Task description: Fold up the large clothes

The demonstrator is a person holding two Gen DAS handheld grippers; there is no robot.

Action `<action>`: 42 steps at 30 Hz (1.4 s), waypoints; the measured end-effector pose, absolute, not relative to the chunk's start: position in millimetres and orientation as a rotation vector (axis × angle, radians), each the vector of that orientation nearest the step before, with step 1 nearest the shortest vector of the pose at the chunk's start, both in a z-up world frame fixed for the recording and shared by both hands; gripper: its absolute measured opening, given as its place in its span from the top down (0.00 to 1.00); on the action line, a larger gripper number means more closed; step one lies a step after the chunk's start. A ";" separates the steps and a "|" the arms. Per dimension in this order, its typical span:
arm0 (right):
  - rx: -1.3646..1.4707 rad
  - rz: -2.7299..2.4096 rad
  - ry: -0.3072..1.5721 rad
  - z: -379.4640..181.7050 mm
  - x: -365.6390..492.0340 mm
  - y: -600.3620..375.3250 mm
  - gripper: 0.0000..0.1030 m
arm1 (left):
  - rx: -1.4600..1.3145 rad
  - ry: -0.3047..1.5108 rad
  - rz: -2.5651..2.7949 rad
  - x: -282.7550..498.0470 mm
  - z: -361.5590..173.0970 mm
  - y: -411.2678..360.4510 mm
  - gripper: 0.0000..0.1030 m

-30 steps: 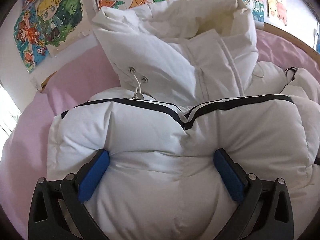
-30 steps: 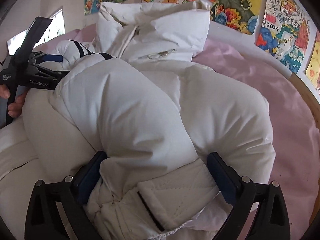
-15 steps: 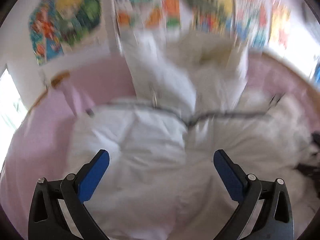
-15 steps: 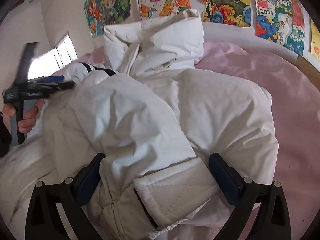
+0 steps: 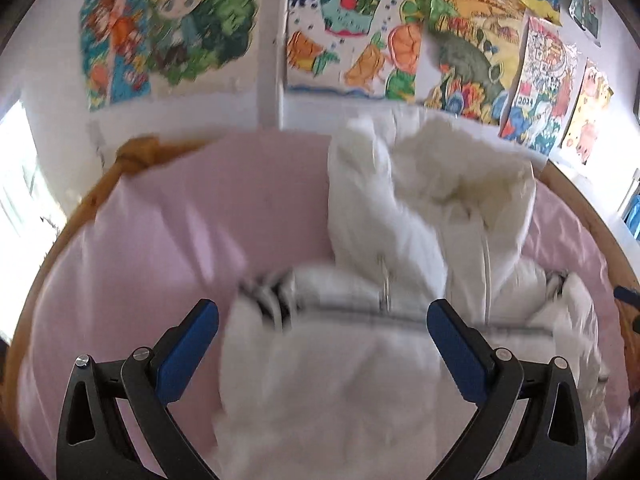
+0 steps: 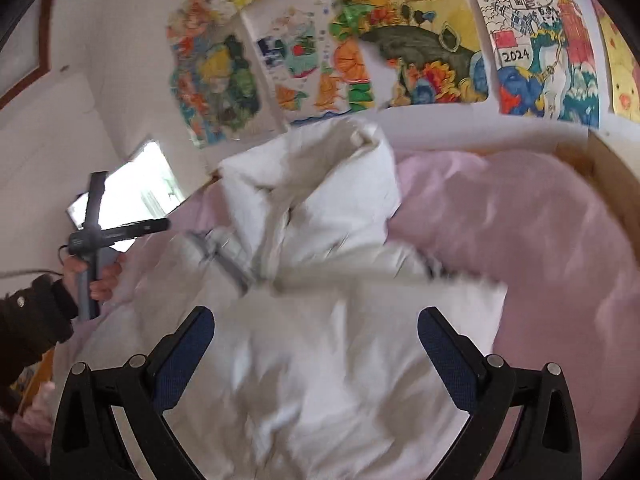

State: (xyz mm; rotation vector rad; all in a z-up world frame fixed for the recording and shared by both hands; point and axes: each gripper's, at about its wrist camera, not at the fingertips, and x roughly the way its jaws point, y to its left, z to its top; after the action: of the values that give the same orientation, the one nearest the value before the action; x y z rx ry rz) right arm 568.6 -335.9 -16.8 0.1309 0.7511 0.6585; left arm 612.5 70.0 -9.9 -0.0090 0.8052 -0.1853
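Left gripper [image 5: 322,322] and right gripper [image 6: 316,328] both spread wide, gripping nothing, above the white puffer jacket [image 5: 400,280] bunched on the pink bed sheet [image 5: 180,248], colourful drawings [image 5: 352,36] on the wall behind.

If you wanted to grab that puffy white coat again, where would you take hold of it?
Probably at the near folded edge of the puffy white padded coat, coming in from the near side, level with the pink bedsheet. The edge bulges thick and rounded between the open fingers of the right claw, so it offers a pinchable ridge; the flat top does not.
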 end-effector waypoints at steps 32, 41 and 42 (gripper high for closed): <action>0.177 0.475 0.886 -24.8 786.4 -267.8 0.86 | -0.231 0.974 -0.085 756.2 -17.2 71.7 0.78; -0.002 0.548 0.624 6.1 702.4 -269.0 0.87 | -0.182 0.790 -0.102 688.7 3.0 77.3 0.91; -0.023 0.560 0.579 7.4 686.9 -271.1 0.87 | -0.183 0.781 -0.105 678.3 4.1 81.1 0.91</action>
State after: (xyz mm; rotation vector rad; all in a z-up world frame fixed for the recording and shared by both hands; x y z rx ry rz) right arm 686.9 -271.1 7.4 -0.0232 0.5790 0.5597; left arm 678.3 81.1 4.1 -0.1833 0.7809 -0.1050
